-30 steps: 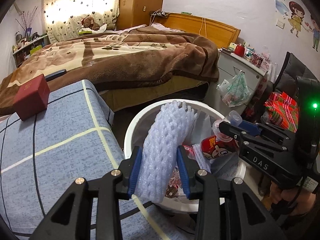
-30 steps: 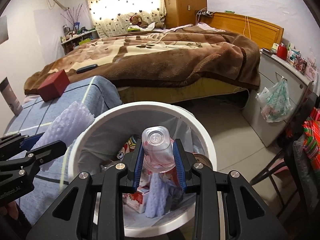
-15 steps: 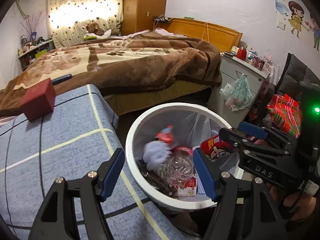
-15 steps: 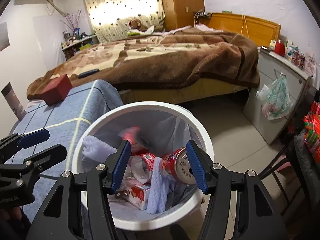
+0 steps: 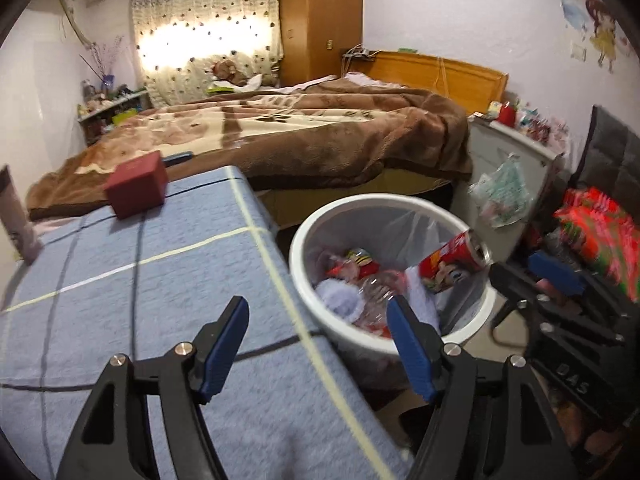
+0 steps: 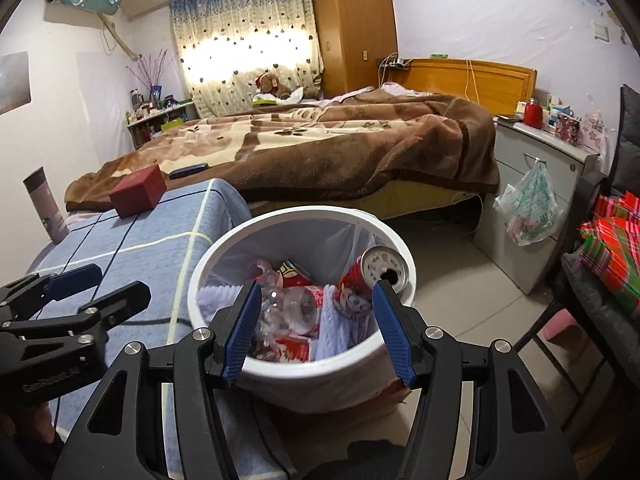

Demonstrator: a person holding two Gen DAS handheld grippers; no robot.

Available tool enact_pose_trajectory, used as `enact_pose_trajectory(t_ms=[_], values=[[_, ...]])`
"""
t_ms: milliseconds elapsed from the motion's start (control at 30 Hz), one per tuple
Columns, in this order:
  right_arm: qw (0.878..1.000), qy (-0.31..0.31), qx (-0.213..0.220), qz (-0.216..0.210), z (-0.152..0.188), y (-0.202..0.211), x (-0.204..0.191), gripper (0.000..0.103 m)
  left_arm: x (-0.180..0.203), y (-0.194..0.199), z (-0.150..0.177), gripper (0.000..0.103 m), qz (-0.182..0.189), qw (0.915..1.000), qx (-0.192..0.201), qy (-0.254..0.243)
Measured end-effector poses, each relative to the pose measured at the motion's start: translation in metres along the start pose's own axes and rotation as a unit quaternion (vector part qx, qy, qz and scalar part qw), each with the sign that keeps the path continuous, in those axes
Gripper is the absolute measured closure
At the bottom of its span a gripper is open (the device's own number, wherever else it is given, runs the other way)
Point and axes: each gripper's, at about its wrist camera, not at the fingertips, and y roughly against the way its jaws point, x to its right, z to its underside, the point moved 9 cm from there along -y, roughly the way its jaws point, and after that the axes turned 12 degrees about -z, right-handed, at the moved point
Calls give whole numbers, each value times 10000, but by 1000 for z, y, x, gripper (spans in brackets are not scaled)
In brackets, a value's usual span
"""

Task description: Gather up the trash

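White foam fruit netting [image 6: 208, 300] and a clear crumpled plastic bottle [image 6: 288, 312] now lie inside the round white plastic bin [image 6: 304, 216], where a second ago each was pinched in a tool above it; the netting rests against the bin's left inner wall, the bottle in the middle of the heap, beside a red drinks can [image 6: 370, 280] leaning on the right wall and a red-and-white carton [image 6: 294, 350] below; the left tool [image 5: 318, 350] has just been opening and stands wide with nothing between its blue pads, hanging over the edge of the blue checked cloth surface [image 5: 160, 280] just beside the bin; the right tool [image 6: 316, 330] has likewise just been opening and is empty, poised over the bin's near rim; both releases look done, so these two pieces count as collected, and I judge the next job is finding more trash; a dark red box [image 5: 136, 190] sits at the far end of the surface, though whether it is trash I cannot tell; the bin's base and whatever lies beneath the heap are hidden, and the left view is smeared with blur, so labels there are unreadable.
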Motion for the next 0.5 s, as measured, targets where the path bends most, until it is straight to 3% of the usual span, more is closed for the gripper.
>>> enact_pose_trajectory(t_ms=[133,300,500], values=[[9999,18,125,15,3,7,-5,44,-4,9,11,30,183,9997,2,186],[9999,24,160,-7,10,8,-12,44,-24,20,21,30,-228,9990,144,365],[9999,53,100,-129,18,5,-23,44,-41,35,30,30,-431,9974,290,497]])
